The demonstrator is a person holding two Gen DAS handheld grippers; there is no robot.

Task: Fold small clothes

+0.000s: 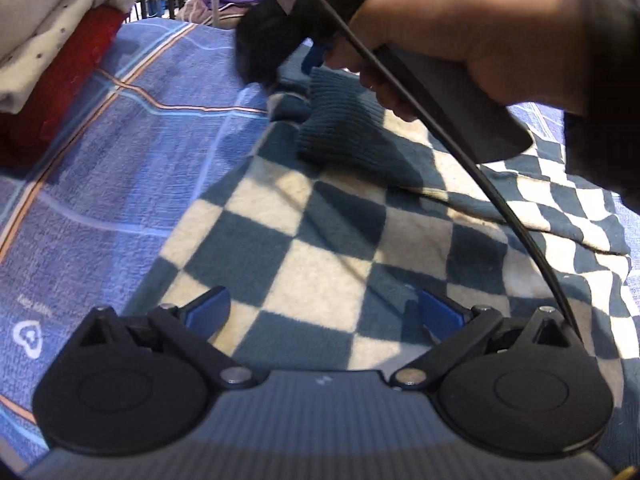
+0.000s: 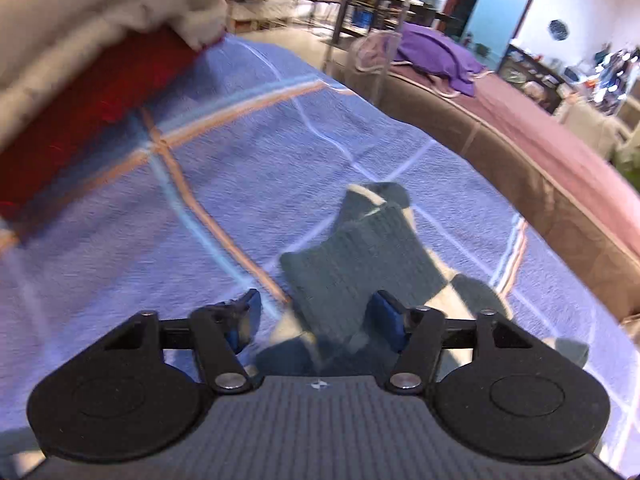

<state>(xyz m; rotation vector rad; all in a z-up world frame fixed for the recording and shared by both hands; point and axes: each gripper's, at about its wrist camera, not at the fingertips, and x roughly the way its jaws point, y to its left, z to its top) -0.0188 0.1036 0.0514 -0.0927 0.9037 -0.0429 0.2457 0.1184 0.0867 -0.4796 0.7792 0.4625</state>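
A small blue-and-cream checkered garment (image 1: 312, 256) lies spread on a blue plaid blanket (image 1: 120, 200). Its dark ribbed cuff (image 1: 352, 132) sits at the far end. My left gripper (image 1: 324, 312) hovers open just over the checkered cloth, with nothing pinched. A hand (image 1: 460, 32) holds my right gripper (image 1: 308, 64) at that cuff. In the right wrist view the ribbed cuff (image 2: 360, 256) runs between the fingers of my right gripper (image 2: 316, 320). The left blue pad (image 2: 248, 320) stands clear of the cloth, so the jaws are partly closed but not gripping.
A stack of folded white and red clothes (image 1: 52, 52) sits at the blanket's far left, also the stack (image 2: 92, 64) in the right wrist view. A black cable (image 1: 500, 208) crosses over the garment. Beyond the blanket's edge are a brown mattress side (image 2: 560, 200) and a purple cloth (image 2: 432, 52).
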